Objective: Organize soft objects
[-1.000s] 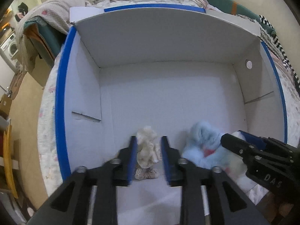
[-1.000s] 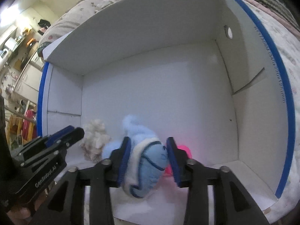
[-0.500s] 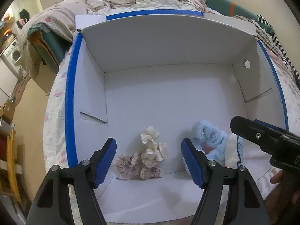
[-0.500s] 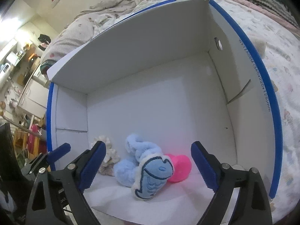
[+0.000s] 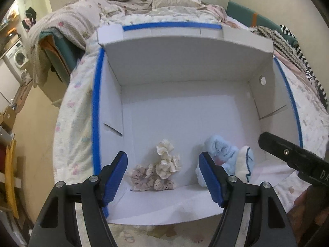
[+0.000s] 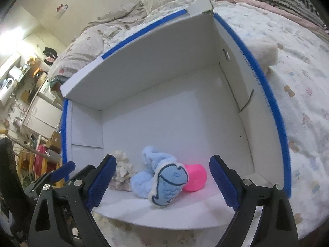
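Observation:
A white box with blue-taped rims lies on the bed. Inside at its near edge lie a cream scrunchie, a beige-pink scrunchie, a fluffy light-blue piece, a blue fish plush and a pink object. My left gripper is open and empty above the scrunchies. My right gripper is open and empty above the fish plush.
The box sits on a patterned bedspread. A cream fluffy item lies on the bed right of the box. Pillows and rumpled blankets are behind it. The bed's left edge drops to a floor with furniture.
Both grippers opened, letting go of the cream scrunchie and the fish plush, and pulled back up out of the box. The soft things now lie on the box floor.

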Demonstrator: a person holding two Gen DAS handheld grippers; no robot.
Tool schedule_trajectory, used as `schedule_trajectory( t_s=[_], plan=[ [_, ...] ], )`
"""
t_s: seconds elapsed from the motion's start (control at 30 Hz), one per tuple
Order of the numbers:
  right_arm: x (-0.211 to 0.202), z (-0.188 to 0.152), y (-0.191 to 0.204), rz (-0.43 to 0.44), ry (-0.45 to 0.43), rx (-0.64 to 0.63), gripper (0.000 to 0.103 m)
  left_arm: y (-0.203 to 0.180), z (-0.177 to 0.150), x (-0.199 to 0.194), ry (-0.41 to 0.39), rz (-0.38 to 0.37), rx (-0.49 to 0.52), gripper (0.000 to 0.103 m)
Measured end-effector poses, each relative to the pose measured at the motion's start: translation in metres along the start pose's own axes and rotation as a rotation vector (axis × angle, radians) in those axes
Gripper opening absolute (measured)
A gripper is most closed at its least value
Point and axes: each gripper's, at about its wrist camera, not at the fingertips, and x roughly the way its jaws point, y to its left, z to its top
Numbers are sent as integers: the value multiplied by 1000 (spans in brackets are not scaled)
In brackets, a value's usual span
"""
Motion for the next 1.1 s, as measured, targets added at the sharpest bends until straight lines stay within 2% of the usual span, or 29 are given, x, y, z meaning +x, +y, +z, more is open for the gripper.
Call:
schedule_trajectory(
  t_s=[0.17,0.33,0.63,0.87,1.1],
  plan=[
    [-23,-5,0,12,-23,15,98,12,-1,-24,-30,-9,-26,69],
    [-39,-19,-5,10,-28,40,98,30,-16,-41,-37,7,-72,69],
    [-61,-52,3,-14,-47,-24,98,51,-46,-69,-58,13,-148,69],
    [-59,-69,-5,-56,-37,-51,98,62,-69,-70,-36,28,-177,69],
    [-53,-74,-17,-85,-25,-25,98,76,-83,-53,6,56,-196,69]
  ],
)
